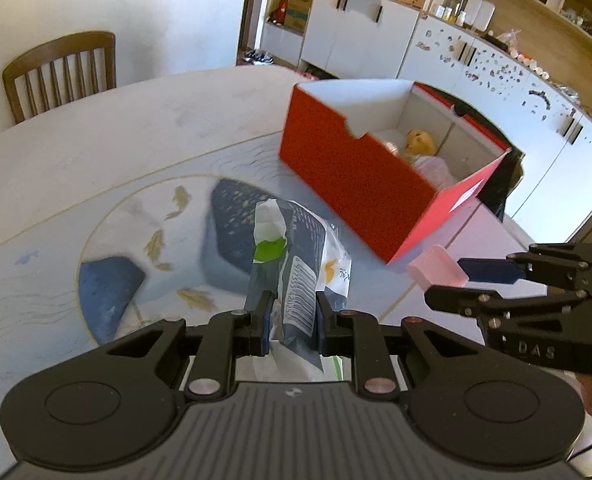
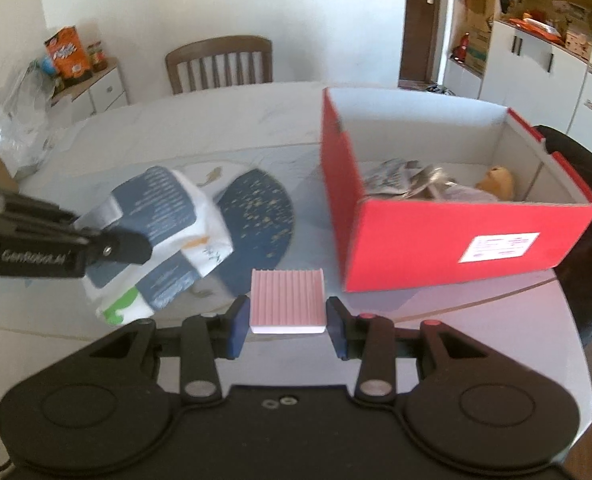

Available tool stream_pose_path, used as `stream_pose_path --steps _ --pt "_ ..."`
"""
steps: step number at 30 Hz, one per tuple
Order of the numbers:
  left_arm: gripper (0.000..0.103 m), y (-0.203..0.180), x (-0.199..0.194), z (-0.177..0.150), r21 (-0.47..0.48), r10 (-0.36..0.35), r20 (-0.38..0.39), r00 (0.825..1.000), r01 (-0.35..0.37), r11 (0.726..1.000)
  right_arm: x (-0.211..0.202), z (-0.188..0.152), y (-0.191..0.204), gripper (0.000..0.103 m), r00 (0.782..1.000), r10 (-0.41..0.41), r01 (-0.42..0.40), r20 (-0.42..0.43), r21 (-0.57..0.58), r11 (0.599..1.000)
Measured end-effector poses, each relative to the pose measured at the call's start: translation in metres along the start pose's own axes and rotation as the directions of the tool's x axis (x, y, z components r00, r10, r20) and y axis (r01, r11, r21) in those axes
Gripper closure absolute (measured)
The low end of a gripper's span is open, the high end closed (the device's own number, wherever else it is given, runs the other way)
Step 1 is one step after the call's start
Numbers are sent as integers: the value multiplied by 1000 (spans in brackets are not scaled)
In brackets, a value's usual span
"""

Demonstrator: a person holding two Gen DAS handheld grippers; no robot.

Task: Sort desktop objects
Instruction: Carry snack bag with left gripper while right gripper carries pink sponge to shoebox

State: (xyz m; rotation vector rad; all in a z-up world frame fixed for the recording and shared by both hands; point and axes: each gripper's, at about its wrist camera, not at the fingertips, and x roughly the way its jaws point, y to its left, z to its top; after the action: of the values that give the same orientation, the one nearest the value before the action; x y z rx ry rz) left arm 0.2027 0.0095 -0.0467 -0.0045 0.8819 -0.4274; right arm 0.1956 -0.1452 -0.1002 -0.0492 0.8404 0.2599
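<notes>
Partly blurred, the red box's [image 2: 447, 248] contents [image 2: 411, 184] stay indistinct.

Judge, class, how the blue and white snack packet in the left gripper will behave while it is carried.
The snack packet probably flops: it creases and bulges beyond the left gripper. It looks light, sticking up unsupported. Its glossy film may slip between the fingers.

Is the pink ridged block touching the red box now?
Apart. In the right wrist view the pink ridged block sits clamped in the right hand-held gripper, and a strip of table shows between it and the red box.
</notes>
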Motion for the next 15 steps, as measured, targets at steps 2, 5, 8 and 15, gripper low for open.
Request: stream_pose_path --steps 2,5,8,15 --pt "84 -7 -3 5 -3 -9 9 1000 9 1000 -7 5 -9 63 1000 -3 3 9 7 1000" --pt "84 -19 -8 11 3 -20 25 999 20 1000 -17 14 -23 63 1000 -1 1 29 12 1000" --pt "84 -30 -10 21 3 -30 42 999 30 1000 -22 22 -38 63 999 -12 11 43 23 1000" --pt "84 -55 -7 46 -10 -44 88 995 45 999 -25 43 -76 63 996 -40 38 76 31 999"
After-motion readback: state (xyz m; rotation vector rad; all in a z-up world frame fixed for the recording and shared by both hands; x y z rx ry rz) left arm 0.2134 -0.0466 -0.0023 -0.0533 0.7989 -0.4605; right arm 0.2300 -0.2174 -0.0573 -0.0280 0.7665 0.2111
